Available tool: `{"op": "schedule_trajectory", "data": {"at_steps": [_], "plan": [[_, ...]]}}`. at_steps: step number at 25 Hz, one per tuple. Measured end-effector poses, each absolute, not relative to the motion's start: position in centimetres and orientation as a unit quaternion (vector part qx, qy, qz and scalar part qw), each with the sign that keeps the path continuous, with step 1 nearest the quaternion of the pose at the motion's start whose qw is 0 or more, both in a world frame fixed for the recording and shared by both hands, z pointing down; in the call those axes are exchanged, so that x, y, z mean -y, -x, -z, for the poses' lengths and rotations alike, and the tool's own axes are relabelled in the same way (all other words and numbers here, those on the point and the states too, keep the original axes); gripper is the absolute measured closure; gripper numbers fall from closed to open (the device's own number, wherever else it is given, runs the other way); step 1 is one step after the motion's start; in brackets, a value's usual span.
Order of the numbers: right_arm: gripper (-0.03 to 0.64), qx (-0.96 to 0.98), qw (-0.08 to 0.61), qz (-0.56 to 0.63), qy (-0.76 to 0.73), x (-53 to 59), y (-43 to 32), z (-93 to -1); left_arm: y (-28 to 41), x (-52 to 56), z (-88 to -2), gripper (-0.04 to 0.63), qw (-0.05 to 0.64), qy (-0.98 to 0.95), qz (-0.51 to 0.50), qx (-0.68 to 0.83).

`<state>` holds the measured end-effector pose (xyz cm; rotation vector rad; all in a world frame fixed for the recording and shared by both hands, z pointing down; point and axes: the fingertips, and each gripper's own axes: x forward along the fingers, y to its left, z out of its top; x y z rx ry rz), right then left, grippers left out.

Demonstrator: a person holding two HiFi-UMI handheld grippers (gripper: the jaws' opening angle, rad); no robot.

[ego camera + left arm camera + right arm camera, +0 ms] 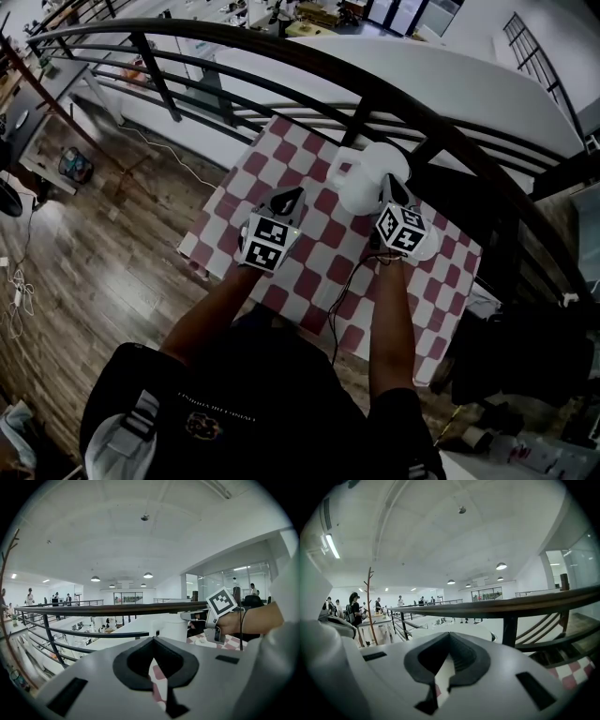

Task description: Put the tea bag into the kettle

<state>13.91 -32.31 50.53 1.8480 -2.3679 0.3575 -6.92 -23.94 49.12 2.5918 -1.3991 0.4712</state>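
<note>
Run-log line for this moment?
left gripper: fingers shut, empty | right gripper: fingers shut, near white rounded kettle on red-and-white checkered table | tea bag: not seen

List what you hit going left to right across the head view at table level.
wooden floor → checkered table → left tool → right tool. White kettle left out: it overlaps the right tool.

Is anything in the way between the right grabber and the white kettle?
No, nothing visible is in the way. The right gripper, with its jaws shut, is right up against the round white kettle on the red-and-white checked table. No thing shows between them.
</note>
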Motion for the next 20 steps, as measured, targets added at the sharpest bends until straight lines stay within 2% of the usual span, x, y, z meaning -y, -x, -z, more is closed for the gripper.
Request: {"op": "schedule_trajectory", "data": {"at_steps": [11, 14, 20], "plan": [[0.606, 0.779, 0.070, -0.113, -0.612, 31.1, -13.5, -50.7, 7.4, 23.7, -49.9, 0.592, 0.087, -0.867, -0.160, 0.464], [0.606, 0.791, 0.082, -0.140, -0.590, 28.5, -12.3, -51.3, 7.2, 23.2, -50.1, 0.592, 0.087, -0.870, -0.162, 0.458], [0.606, 0.802, 0.059, -0.143, -0.578, 19.4, -10.7, -50.1, 6.2, 19.9, -50.3, 0.592, 0.085, -0.881, -0.165, 0.435]]}}
